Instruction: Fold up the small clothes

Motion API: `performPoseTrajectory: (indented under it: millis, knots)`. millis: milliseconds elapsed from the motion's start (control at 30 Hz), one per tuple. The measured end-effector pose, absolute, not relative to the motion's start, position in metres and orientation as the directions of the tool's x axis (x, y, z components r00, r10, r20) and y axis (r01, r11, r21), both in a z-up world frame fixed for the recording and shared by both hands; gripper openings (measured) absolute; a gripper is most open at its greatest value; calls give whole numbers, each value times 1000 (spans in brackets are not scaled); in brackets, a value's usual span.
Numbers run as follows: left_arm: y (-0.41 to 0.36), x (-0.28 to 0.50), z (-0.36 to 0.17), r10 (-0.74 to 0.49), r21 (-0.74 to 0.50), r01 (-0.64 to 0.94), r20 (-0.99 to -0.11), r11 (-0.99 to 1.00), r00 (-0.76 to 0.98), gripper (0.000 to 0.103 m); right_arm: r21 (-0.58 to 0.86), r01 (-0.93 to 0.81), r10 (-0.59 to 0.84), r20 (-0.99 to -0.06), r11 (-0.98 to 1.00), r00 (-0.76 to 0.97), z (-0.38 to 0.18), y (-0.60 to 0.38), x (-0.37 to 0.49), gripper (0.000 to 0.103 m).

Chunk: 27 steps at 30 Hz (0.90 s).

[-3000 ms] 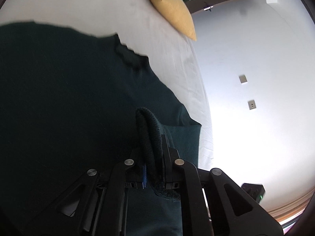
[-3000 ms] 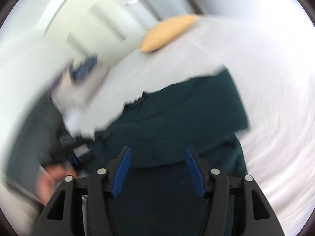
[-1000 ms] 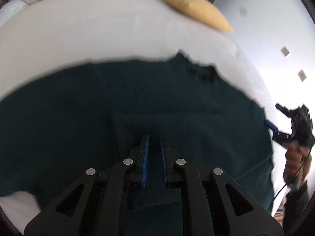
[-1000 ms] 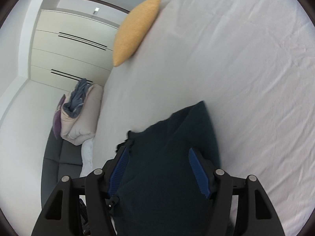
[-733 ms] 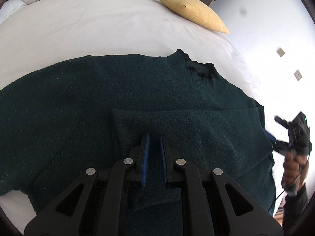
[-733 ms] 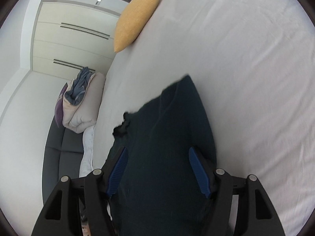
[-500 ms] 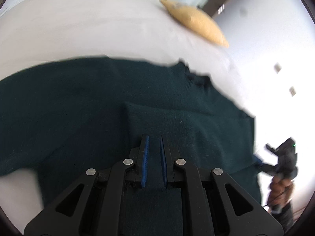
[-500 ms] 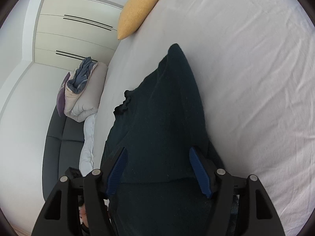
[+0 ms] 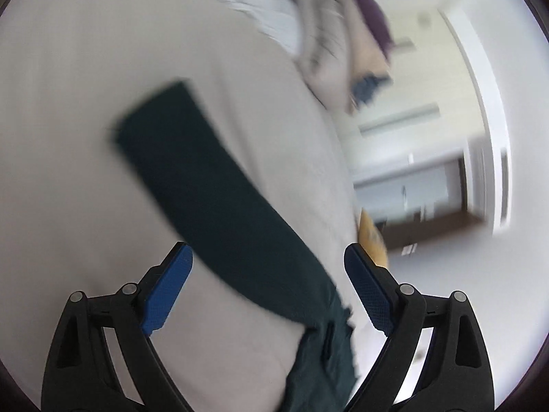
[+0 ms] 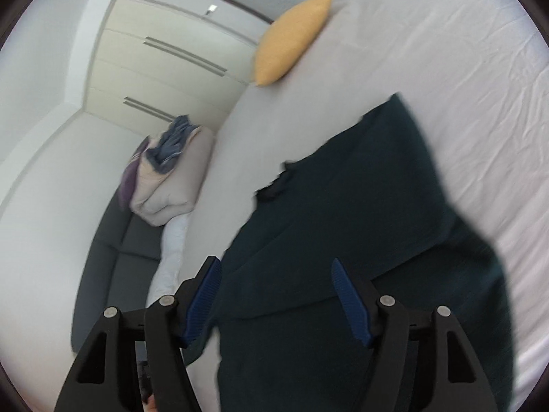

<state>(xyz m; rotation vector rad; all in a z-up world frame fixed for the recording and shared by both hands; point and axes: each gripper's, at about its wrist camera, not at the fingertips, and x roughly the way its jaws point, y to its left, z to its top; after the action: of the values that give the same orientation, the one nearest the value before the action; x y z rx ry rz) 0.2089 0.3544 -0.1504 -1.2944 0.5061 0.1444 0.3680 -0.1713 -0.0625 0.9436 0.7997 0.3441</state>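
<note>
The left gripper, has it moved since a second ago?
Yes. The left gripper has opened and swung left: the yellow pillow, then far up the bed, now sits beside its right finger, and an outstretched sleeve lies ahead.

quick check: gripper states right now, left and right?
Left gripper: open, holding nothing; an outstretched sleeve of the dark green sweater lies ahead of it.
Right gripper: open, holding nothing, over the sweater's body.

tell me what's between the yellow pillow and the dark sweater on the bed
Only bare white bedsheet, seen in the right wrist view, separates the yellow pillow from the dark sweater.
</note>
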Motion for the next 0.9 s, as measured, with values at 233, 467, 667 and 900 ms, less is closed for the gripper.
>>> performPoseTrajectory:
  millis: [233,467,667,900]
  knots:
    - [413,196,-181,-147,-917,-395,-399,60,905,82,828,23,654,-459,560,601,-57,-103,358,71]
    - [424,216,-208,-88,-913,-406,-402,-40,912,55,827,-6,676,-455,562,579,-53,-83,347,71]
    - [431,222,-218,-70,-889,-459,-457,-9,887,10,822,0,663,-459,569,591,-59,-86,350,70]
    - [355,278,-125,-106,-829,-369,-449,420,887,8,820,6,661,-466,572,588,-67,-96,351,67]
